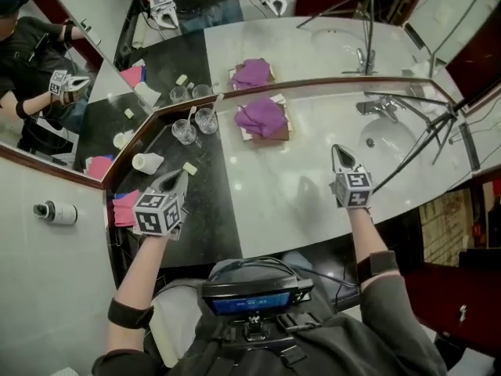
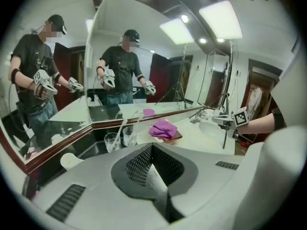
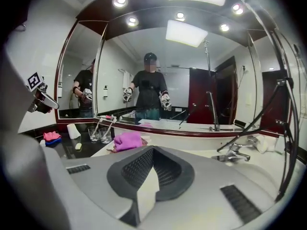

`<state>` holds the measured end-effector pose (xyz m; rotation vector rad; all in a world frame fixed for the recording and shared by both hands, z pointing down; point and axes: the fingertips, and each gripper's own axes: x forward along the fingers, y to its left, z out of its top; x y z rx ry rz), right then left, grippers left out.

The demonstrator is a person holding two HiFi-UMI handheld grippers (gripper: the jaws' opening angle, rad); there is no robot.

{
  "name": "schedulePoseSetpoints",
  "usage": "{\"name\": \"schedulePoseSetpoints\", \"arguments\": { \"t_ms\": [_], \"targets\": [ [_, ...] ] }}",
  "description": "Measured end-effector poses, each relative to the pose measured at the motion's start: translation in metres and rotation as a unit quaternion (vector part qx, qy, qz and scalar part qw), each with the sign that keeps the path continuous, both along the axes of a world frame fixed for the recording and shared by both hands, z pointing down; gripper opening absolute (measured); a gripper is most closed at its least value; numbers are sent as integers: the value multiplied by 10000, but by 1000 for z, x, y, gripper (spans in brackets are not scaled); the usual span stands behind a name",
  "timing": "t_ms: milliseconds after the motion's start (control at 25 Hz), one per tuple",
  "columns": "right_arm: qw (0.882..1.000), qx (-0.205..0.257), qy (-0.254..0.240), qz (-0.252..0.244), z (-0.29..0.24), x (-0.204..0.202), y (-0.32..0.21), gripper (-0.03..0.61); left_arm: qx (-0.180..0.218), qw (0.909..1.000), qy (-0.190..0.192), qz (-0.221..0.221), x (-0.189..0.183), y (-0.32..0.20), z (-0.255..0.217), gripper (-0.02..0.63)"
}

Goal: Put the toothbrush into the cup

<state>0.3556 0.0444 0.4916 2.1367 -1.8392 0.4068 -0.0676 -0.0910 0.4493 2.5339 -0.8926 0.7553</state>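
Two clear glass cups (image 1: 185, 131) (image 1: 207, 121) stand at the back of the black counter, by the mirror corner. A white toothbrush (image 1: 192, 116) leans in the left cup and another toothbrush (image 1: 215, 104) in the right one. The left gripper view shows the same cups (image 2: 112, 142) (image 2: 129, 136) ahead. My left gripper (image 1: 175, 181) hovers over the black counter in front of the cups, shut and empty. My right gripper (image 1: 339, 153) is over the white counter near the sink, also shut with nothing in it. Both pairs of jaws meet in their own views: left gripper (image 2: 153, 169), right gripper (image 3: 149, 171).
A purple cloth (image 1: 261, 117) lies on a brown tray right of the cups. A white cup (image 1: 147, 161) lies on its side, with a small soap (image 1: 189, 168) and pink and blue cloths (image 1: 123, 207) nearby. At right are the faucet (image 1: 380, 106), basin (image 1: 389, 141) and tripod legs (image 1: 427, 135).
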Motion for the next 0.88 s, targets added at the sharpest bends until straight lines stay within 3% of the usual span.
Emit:
{"name": "schedulePoseSetpoints", "arguments": {
  "t_ms": [160, 320, 440, 600, 880],
  "targets": [
    [9984, 109, -71, -552, -10, -48, -41, 17, 519, 9969, 264, -535, -29, -12, -13, -9],
    [9937, 192, -144, -1091, -20, -102, -73, 17, 1338, 9874, 258, -809, -55, -22, -23, -9],
    [9899, 221, -212, -1387, -26, -138, -92, 17, 1678, 9803, 297, -1000, -69, -30, -28, -9],
    [9841, 239, -316, -1731, -28, -186, -107, 17, 1694, 9769, 449, -1227, -86, -36, -18, -9],
    [9729, 148, -380, -2277, -25, -249, -108, 17, 1570, 9778, 641, -1227, -99, -32, -2, -9]
  ]
}}
